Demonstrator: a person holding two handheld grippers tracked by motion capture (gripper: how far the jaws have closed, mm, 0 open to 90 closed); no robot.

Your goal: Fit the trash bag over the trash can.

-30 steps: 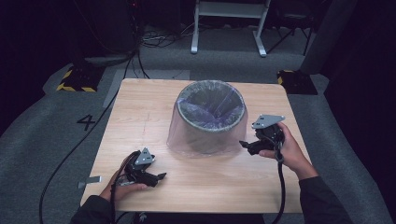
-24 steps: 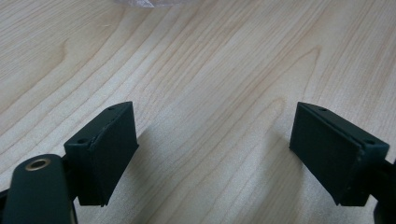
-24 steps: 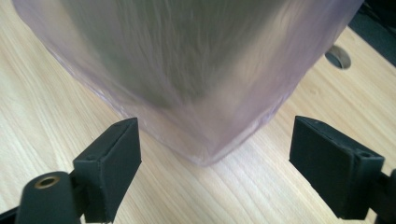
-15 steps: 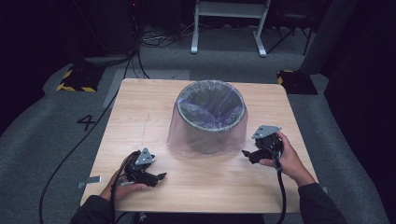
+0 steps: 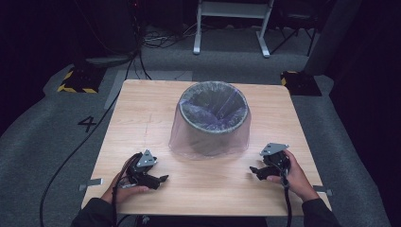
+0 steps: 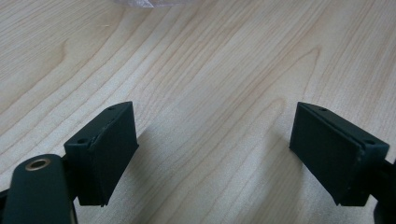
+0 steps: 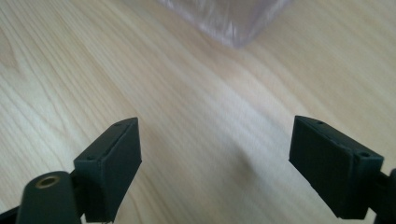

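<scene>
A round grey bin (image 5: 213,118) stands in the middle of the wooden table (image 5: 142,109), lined with a thin clear-purple plastic bag (image 5: 182,139) that drapes over its outside down to the tabletop. My left gripper (image 5: 161,178) rests low on the table at the front left, open, with bare wood between its jaws (image 6: 215,149). At the front right my right gripper (image 5: 253,170) is down near the tabletop, also open and empty (image 7: 215,154). The bag's hem (image 7: 229,18) lies just ahead of the right gripper. A corner of the bag (image 6: 140,3) lies beyond the left one.
Cables (image 5: 71,156) trail off the table's left side over grey carpet. A white frame (image 5: 231,23) stands behind the table. Two yellow-and-black striped floor plates (image 5: 75,80) sit at the back corners. Bare wood runs along the front edge between my hands.
My right gripper has come down and toward the front edge, from beside the bin's upper wall to near the tabletop. The left gripper has kept still.
</scene>
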